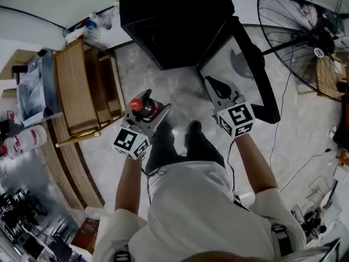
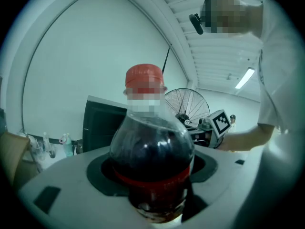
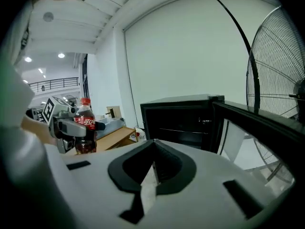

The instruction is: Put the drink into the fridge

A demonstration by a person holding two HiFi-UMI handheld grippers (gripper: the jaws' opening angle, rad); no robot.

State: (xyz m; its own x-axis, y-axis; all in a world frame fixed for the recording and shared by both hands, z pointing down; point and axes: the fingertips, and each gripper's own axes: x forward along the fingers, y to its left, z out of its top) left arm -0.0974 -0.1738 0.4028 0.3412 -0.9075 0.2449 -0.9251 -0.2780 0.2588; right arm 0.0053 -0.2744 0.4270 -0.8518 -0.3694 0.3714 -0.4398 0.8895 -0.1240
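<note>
The drink is a dark cola bottle [image 1: 143,107] with a red cap and a red label. It stands upright between the jaws of my left gripper [image 1: 148,109], which is shut on its lower body [image 2: 151,156]. The right gripper view shows the bottle [image 3: 86,130] held at the left. My right gripper [image 1: 210,82] is shut, its jaws meeting in a point [image 3: 153,163] with nothing between them. It points toward the black fridge [image 1: 174,21]. The fridge door [image 1: 256,75] hangs open on the right, and the dark inside [image 3: 181,120] faces me.
A large floor fan [image 1: 305,31] stands right of the fridge door. A low wooden bench [image 1: 82,86] sits at the left with cluttered things and bottles [image 1: 24,138] beyond it. Cables [image 1: 305,168] run over the pale floor at the right.
</note>
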